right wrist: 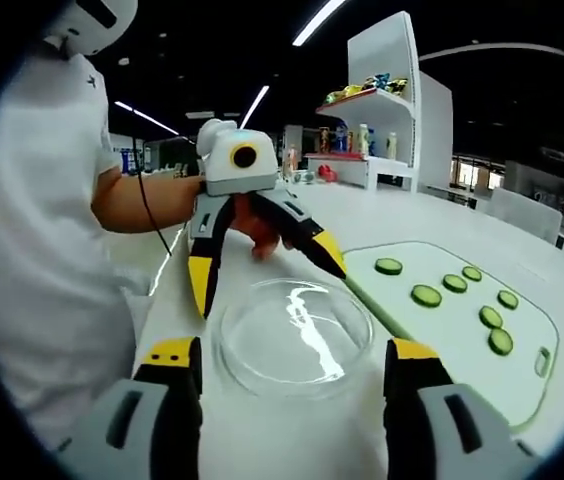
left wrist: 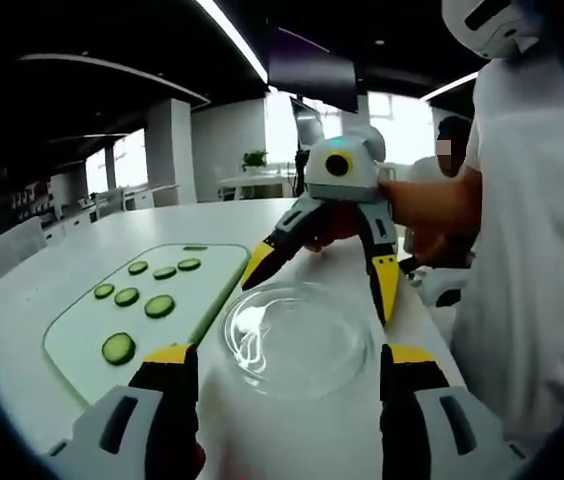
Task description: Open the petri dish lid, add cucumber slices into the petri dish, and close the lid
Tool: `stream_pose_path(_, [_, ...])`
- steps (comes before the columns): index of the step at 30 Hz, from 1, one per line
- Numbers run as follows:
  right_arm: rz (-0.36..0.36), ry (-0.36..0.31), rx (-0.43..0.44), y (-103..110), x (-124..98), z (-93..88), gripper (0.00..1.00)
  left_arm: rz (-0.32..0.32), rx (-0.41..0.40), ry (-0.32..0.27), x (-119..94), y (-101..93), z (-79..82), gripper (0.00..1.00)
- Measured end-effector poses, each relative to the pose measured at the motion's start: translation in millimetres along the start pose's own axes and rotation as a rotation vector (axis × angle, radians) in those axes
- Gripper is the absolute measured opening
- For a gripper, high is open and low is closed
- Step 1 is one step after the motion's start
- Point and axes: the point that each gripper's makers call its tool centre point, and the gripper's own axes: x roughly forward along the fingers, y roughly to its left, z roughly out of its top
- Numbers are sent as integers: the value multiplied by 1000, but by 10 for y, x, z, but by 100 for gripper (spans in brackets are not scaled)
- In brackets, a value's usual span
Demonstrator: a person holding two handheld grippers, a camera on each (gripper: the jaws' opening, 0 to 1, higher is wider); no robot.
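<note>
Lidded petri dish (left wrist: 297,340) at frame centre on the counter (left wrist: 162,225), between spread-open fingers of both left gripper (left wrist: 287,365) and right gripper (right wrist: 292,360); cucumber slices (left wrist: 142,295) left

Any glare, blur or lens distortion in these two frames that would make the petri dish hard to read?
Left gripper view: ceiling lights leave white glare streaks on the clear petri dish, but its rim stays legible; fisheye bends the cutting board; windows behind are blown out. Right gripper view: a bright streak crosses the petri dish; cucumber slices look sharp; table edges curve.
</note>
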Motion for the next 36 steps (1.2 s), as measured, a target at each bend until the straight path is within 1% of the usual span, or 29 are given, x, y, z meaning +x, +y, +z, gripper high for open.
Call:
stream_pose_path(4, [10,8,-6,11,13,-13,73,-16,11,16,1,-6,-27,72])
stream_pose_path(6, [13,11,-5,13,17,-14,73,-26,7,8,-10,-10,-12,71])
stream_pose_path(9, [19,16,-12,11,24,-20,73,-25,8,1,0,-8,2,71])
stream_pose_path(11, [22,17,-12,7,30,-20,73,-24,8,2,16,5,-3,71])
stream_pose_path(15, [27,21,-17,0,39,-21,73,-42,-8,9,43,-12,-13,71])
stream_pose_path(18, [34,22,-25,-2,40,-7,72,-50,-2,14,59,-19,-16,71])
stream_pose_path(20, [36,23,-30,-11,39,7,72,-50,-2,12,65,-11,-14,71])
stream_pose_path(23, [38,28,-34,-31,39,10,72,-60,-30,-8,70,-18,19,71])
stream_pose_path(25, [43,31,-33,-32,42,6,72,-60,-32,-12,76,-14,24,72])
stream_pose_path(30, [62,39,-24,-23,62,-15,72,-64,-31,-11,93,10,2,72])
stream_pose_path(36, [65,49,-16,-52,87,-60,71,-74,-27,9,127,1,-47,72])
